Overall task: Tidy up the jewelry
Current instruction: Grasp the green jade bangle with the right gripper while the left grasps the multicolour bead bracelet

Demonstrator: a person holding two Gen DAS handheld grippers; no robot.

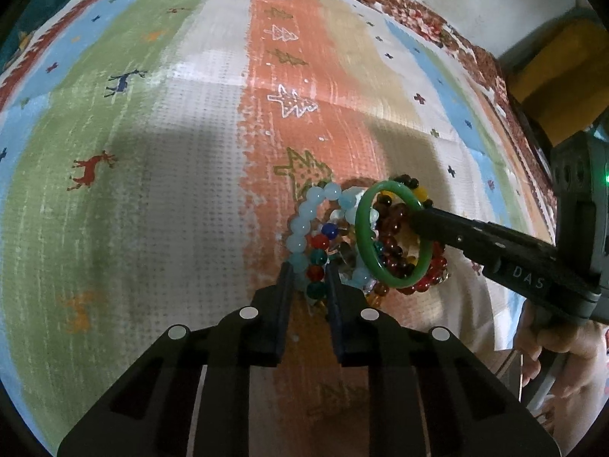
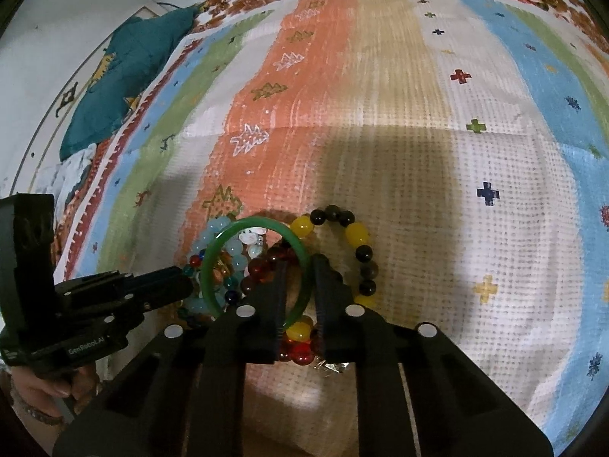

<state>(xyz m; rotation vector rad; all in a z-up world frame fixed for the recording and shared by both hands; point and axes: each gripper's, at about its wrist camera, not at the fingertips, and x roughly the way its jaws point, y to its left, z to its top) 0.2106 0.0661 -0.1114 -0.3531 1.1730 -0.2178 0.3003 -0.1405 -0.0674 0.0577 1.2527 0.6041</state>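
Green bangle [image 2: 255, 271], tilted upright, clenched in right jaws; left jaws released.

One green bangle [image 2: 255, 266], several beaded bracelets [image 2: 354, 251], two grippers [image 2: 300, 297]

The blanket [image 2: 399, 87] carries lengthwise stripes of blue, green, white, orange and tan, dotted with small crosses, deer and tree shapes, edged in red-brown florals. On its orange stripe lies a solid green bangle [image 2: 259, 266], over pale blue beads [image 1: 304, 224], dark red-amber beads [image 1: 396, 240] and a yellow-and-black bracelet [image 2: 354, 243]. Beside the blanket's edge, a teal pillow [image 2: 129, 76].
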